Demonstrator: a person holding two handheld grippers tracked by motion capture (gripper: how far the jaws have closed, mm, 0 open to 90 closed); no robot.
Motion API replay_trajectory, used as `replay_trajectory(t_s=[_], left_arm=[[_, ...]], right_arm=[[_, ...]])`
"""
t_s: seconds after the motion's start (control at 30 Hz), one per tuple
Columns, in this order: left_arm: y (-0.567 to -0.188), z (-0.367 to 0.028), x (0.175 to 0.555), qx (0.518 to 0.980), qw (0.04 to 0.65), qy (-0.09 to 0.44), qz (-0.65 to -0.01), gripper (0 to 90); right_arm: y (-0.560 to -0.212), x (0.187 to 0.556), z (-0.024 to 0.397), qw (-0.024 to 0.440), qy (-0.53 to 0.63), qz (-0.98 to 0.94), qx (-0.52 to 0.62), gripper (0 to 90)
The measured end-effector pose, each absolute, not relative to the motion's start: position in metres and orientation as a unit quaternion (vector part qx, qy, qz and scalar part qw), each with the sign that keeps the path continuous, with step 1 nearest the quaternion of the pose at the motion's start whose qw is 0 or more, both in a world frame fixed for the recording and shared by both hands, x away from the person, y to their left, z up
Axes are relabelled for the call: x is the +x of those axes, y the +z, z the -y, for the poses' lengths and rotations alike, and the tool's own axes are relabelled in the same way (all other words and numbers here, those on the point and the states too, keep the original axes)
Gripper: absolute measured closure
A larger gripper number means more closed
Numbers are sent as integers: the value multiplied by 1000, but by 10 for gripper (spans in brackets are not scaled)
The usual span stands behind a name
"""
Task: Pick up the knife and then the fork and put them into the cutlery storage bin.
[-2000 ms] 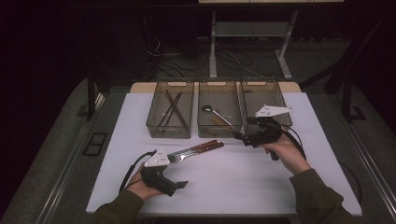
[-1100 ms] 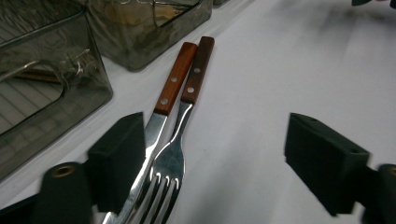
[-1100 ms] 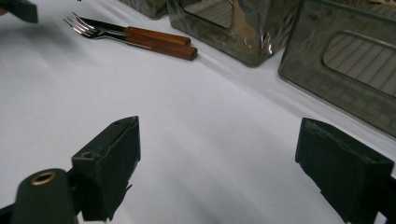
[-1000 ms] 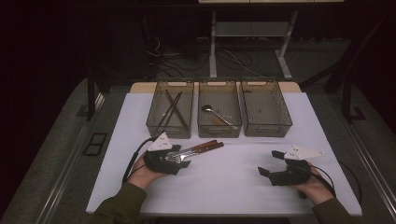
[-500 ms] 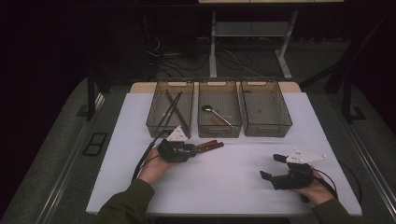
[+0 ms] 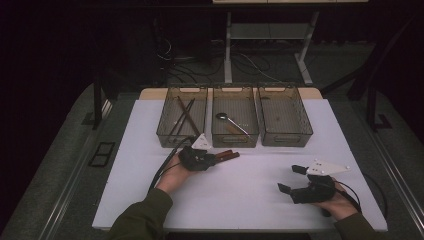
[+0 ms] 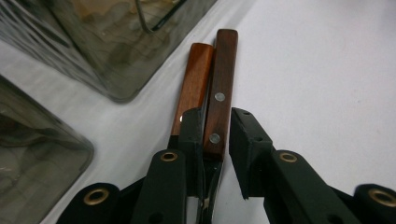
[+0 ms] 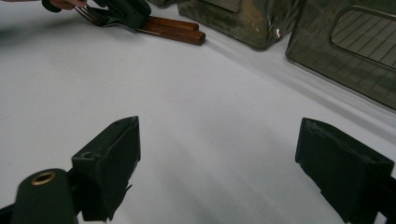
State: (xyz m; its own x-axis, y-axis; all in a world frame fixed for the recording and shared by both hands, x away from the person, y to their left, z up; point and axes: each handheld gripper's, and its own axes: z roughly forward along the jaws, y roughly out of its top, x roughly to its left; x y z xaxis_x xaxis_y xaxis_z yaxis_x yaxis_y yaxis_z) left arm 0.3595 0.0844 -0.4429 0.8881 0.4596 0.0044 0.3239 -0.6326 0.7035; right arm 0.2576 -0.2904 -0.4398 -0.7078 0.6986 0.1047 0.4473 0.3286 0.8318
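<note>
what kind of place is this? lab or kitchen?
Most likely a lab or data-collection room, not a kitchen: a white table with three clear sorting bins, loose cables on the floor, and dark surroundings with bare desk legs.

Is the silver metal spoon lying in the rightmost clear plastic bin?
No, the silver metal spoon lies in the middle clear plastic bin, not the rightmost clear plastic bin.

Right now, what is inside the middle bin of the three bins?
Inside the middle bin lies one metal spoon, its bowl toward the back left. A brownish patch shows beside it on the floor; I cannot tell what it is.
</note>
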Motion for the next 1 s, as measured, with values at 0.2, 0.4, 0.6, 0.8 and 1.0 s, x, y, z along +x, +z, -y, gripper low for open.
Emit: replay_trajectory(t_s=[0.2,0.4,0.6,0.8,1.0], left_arm=[[-445,-83,359,907,356,84,-210,743],[-445,-82,360,909,352,79,-210,737],[-443,-82,359,914,345,59,-204,739],[-442,-79,355,921,336,61,-188,752],[-441,-78,353,920,336,51,-194,772]], right_arm=[[-439,258,291,138,458,-803,355,141],[-439,258,290,137,458,-804,354,141],[-439,257,290,137,458,-805,352,141],[-439,257,290,136,460,-806,348,141],[-438,257,290,132,462,-806,345,142]])
